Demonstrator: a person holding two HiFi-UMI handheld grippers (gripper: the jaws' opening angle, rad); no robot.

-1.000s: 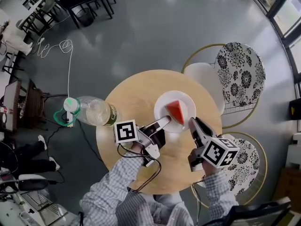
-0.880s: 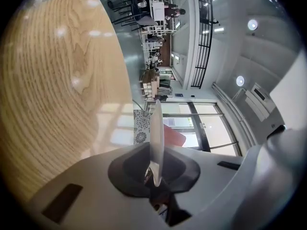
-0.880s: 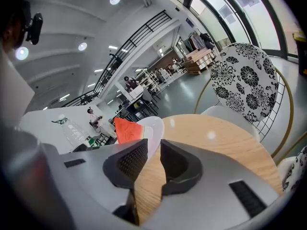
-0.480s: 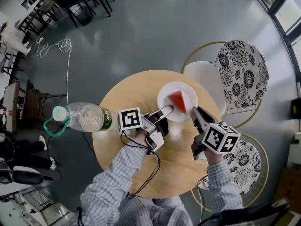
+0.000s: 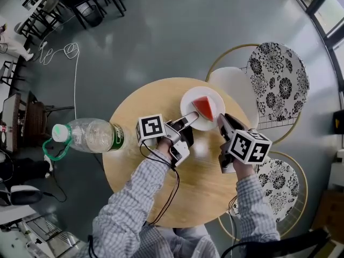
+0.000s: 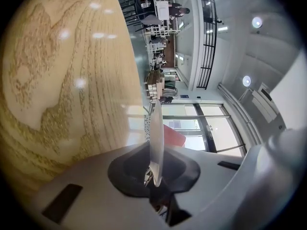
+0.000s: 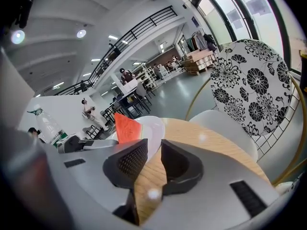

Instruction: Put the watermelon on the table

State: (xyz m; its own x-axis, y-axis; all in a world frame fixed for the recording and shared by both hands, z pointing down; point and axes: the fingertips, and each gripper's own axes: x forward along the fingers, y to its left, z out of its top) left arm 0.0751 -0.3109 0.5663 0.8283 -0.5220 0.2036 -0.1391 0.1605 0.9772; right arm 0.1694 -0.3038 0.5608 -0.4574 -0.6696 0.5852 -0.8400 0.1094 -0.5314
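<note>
Watermelon (image 5: pixel 203 107) on plate (image 5: pixel 188 101); left claw (image 5: pixel 192 116) pinching plate rim, right claw (image 5: pixel 221 118) spread, beside.

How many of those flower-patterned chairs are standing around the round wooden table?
2. One flower-patterned chair stands at the table's far right, patterned back behind a white seat; the other is at the near right, partly covered by the person's sleeve.

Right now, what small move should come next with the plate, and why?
Probably lower the plate flat onto the table before letting go. The left gripper has its jaws shut on the plate's rim, the watermelon slice lies on it, and it seems to hang just above the wood. The right gripper is open beside the rim, empty.
</note>
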